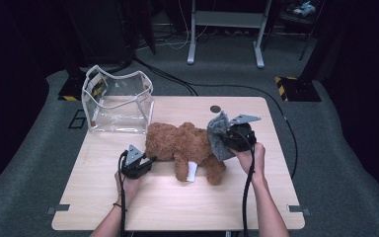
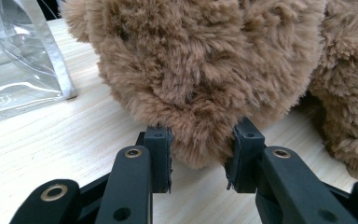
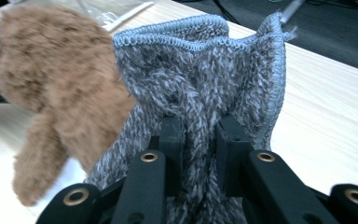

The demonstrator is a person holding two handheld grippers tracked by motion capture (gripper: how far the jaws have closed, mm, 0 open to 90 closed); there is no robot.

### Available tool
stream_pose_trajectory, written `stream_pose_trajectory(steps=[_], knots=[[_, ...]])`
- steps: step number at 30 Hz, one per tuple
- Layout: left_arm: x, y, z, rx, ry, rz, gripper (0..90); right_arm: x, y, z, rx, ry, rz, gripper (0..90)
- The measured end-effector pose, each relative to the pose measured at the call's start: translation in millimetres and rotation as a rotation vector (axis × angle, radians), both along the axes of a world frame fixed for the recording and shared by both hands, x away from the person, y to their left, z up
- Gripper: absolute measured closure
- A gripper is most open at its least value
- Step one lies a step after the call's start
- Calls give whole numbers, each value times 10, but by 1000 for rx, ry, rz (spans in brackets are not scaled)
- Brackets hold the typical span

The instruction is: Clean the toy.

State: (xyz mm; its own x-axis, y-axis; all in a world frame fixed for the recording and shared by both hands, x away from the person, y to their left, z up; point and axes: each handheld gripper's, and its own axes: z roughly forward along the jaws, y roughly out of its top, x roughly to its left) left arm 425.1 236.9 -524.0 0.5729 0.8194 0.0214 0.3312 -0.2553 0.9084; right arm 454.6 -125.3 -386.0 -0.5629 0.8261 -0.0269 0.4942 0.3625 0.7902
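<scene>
A brown plush teddy bear (image 1: pixel 185 147) lies across the middle of the wooden table (image 1: pixel 103 197), with a white tag (image 1: pixel 191 173) at its near side. My left gripper (image 1: pixel 149 160) is at the bear's left end, and in the left gripper view its jaws pinch a bulge of the bear's fur (image 2: pixel 200 93) between the left gripper's (image 2: pixel 203 144) pads. My right gripper (image 1: pixel 225 137) is raised over the bear's right end, shut on a grey knitted cloth (image 1: pixel 218 132). In the right gripper view the cloth (image 3: pixel 200 70) stands bunched between the right gripper's (image 3: pixel 200 135) jaws, with the bear (image 3: pixel 51 84) behind it.
A clear plastic bag (image 1: pixel 118 101) with white trim stands open at the table's back left corner. A small dark round thing (image 1: pixel 215 108) lies near the back edge. Cables trail from both grippers toward the near edge. A metal stand (image 1: pixel 225 29) stands on the floor beyond the table.
</scene>
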Motion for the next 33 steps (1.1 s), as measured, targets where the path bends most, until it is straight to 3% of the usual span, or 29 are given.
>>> stream_pose_trajectory(steps=[12, 20, 27, 29, 33], knots=[[2, -3, 5, 20, 11, -5, 701, 188, 482, 136, 0, 7, 93, 750], [6, -2, 7, 21, 18, -11, 705, 332, 831, 171, -25, 22, 159, 747], [-2, -10, 5, 17, 24, -8, 703, 374, 1180, 151, -44, 33, 222, 746], [-4, -14, 5, 16, 24, -7, 703, 357, 1290, 146, -42, 55, 224, 746], [-5, -10, 5, 18, 22, -8, 702, 373, 1487, 120, -30, 32, 266, 744]])
